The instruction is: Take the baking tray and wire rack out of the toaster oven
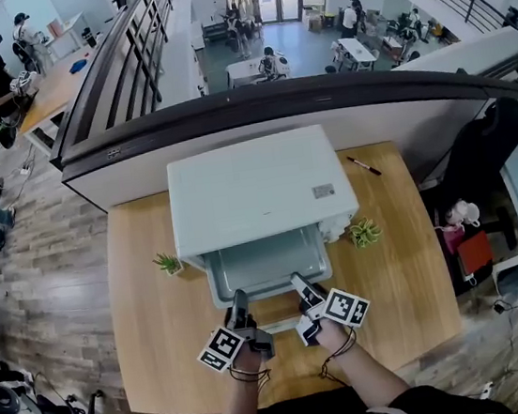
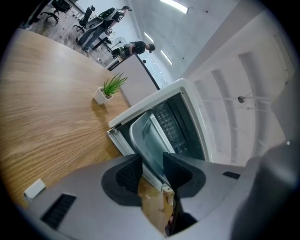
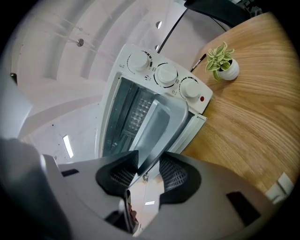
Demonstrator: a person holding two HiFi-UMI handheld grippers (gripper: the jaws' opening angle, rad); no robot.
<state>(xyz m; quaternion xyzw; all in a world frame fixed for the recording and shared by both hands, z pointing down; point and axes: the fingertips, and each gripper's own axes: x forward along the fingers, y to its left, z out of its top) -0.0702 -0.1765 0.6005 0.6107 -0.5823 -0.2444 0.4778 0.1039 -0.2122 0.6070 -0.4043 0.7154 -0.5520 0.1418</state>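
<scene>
Both left claw (image 1: 238, 300) and right claw (image 1: 299, 284) pinch the baking tray (image 1: 267, 265), plants (image 1: 167, 262) (image 1: 365, 232) flanking the oven (image 1: 256, 187).

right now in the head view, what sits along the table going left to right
left plant → tray → right plant

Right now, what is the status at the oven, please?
Left claw, right claw: both gripping baking tray rim. Tray partly out of toaster oven. Nothing in the way.
</scene>
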